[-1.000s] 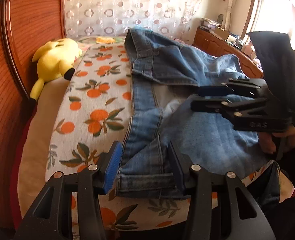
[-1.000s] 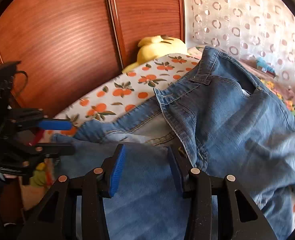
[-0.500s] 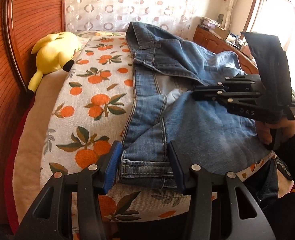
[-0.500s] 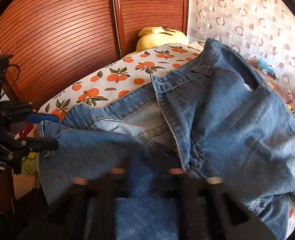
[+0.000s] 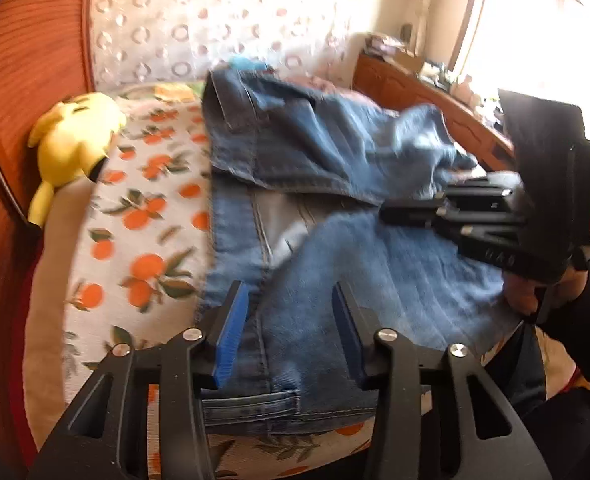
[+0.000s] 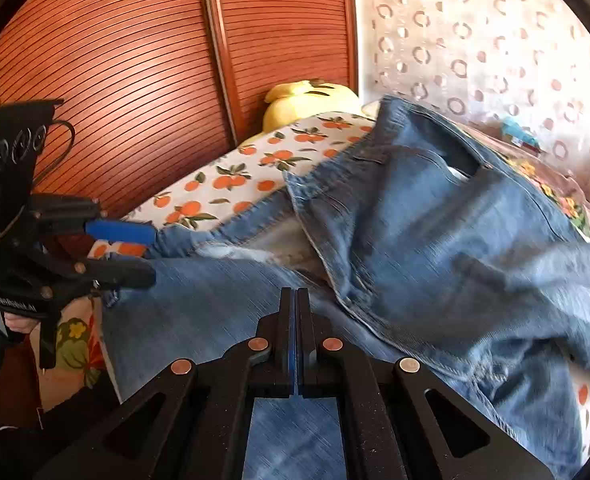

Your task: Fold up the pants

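Note:
Blue jeans lie spread on the bed, one leg folded across toward the near edge. My left gripper straddles that leg just past its hem. Its jaws are closing, with denim between the blue pads and a gap still showing on both sides. In the right wrist view the left gripper sits at the leg's left edge. My right gripper is shut, its pads meeting over the light denim. Whether any cloth is pinched does not show. From the left wrist view the right gripper points at the middle of the jeans.
The bed cover has an orange fruit print. A yellow plush toy lies at the far left beside a ribbed wooden panel. A patterned curtain hangs behind, and a wooden dresser stands under the window. A hand holds the right gripper.
The right gripper's jaws went from open to fully shut. The left gripper slid forward over the leg hem and its jaws narrowed a little. The far part of the jeans has shifted.

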The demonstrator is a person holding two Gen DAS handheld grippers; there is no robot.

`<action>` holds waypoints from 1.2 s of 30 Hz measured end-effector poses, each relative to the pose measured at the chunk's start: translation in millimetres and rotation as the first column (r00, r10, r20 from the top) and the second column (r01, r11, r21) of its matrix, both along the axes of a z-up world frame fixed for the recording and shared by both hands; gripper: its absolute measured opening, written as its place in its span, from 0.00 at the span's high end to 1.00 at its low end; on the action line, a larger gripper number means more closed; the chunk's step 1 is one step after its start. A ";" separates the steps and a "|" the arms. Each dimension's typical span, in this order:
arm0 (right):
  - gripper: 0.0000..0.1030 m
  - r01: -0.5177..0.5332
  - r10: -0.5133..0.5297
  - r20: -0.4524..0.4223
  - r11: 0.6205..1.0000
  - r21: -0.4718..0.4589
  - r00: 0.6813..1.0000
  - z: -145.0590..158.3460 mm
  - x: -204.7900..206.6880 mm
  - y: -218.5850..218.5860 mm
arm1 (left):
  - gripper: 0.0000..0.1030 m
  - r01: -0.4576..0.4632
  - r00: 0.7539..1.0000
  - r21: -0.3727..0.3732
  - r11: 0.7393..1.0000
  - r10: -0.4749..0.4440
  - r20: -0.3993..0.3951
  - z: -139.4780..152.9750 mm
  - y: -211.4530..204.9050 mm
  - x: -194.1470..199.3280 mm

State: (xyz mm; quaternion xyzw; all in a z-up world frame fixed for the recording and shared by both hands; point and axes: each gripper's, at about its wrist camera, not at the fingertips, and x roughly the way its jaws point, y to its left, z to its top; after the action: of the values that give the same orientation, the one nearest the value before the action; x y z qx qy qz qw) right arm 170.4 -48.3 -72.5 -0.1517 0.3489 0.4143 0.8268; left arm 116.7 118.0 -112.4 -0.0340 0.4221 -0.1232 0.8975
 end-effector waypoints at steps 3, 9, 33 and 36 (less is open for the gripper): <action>1.00 0.026 -0.026 0.009 1.000 -0.010 1.000 0.0 -4.0 -11.0 | 0.64 0.004 1.000 0.008 1.000 -0.004 -0.030 -9.1 -3.8 0.9; 1.00 0.068 -0.067 0.016 0.998 -0.019 0.998 -1.9 -7.7 -29.5 | 0.86 0.009 0.999 0.030 1.000 -0.008 -0.031 -12.4 -10.6 -10.0; 0.63 0.044 -0.041 -0.046 0.997 0.062 0.998 1.5 -16.8 -3.5 | 0.98 0.131 0.991 -0.086 0.988 -0.130 0.013 -12.6 -59.4 -43.2; 0.61 0.039 -0.035 -0.069 0.998 0.057 0.997 -4.8 -15.8 7.6 | 0.98 0.127 0.992 -0.094 0.987 -0.126 0.019 -14.4 -58.3 -44.8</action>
State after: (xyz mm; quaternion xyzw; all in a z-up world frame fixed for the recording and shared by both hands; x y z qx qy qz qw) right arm 154.6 -40.7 -77.2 -0.1067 0.3672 0.4139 0.8261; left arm 71.9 59.7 -126.7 -0.0492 0.4111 -0.2001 0.8880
